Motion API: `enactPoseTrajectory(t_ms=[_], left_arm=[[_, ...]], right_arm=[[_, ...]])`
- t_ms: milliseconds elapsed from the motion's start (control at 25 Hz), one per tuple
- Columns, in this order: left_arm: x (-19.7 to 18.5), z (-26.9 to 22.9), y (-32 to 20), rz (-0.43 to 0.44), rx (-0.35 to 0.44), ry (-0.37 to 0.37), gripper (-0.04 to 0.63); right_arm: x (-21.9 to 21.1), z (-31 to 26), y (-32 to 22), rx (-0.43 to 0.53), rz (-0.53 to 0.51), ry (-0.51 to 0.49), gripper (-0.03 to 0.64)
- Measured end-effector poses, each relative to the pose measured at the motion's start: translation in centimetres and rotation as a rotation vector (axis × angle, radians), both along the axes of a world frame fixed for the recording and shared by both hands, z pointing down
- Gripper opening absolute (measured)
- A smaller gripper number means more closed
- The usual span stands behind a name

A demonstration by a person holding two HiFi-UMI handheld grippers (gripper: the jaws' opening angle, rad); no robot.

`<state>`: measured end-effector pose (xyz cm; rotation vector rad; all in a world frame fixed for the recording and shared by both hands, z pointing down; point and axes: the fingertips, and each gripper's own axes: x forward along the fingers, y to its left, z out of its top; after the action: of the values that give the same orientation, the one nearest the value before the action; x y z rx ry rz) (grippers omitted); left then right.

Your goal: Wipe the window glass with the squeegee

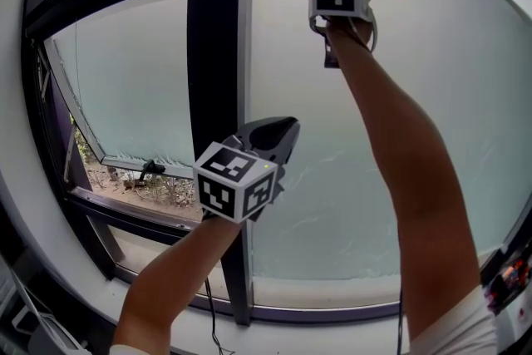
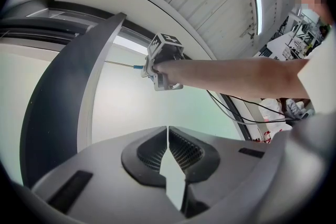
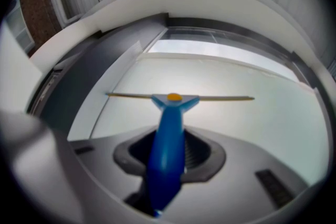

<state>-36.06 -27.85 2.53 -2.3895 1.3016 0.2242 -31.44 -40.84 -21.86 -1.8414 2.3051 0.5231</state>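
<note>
The right gripper (image 3: 170,153) is clamped on the blue handle of the squeegee (image 3: 168,128); the handle runs straight out between the jaws, and the thin blade sits crosswise at its far end, level from side to side. In the head view that blade lies high on the window glass (image 1: 465,79), close under the top edge, and seems laid against the pane, though contact cannot be confirmed. Nearly all the pane lies below the blade, with faint streaks lower down, so the stroke probably has to go downward with the blade kept level. The left gripper (image 2: 168,140) has its jaws pressed together on nothing; it hangs lower, just in front of the dark window post (image 1: 214,37), well apart from the squeegee, so the right hand alone carries the tool. No brand, label or readable writing shows; only black-and-white square markers on the gripper cubes.
</note>
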Motion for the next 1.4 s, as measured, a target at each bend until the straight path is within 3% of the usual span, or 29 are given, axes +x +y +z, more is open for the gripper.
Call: enactPoseTrajectory(t_ms=[1400], left_arm=[[-0.1, 6.1, 1.4, 0.049, -0.105, 0.062, 0.034]], right_arm=[[0.1, 7.5, 0.4, -0.039, 0.015, -0.008, 0.137]])
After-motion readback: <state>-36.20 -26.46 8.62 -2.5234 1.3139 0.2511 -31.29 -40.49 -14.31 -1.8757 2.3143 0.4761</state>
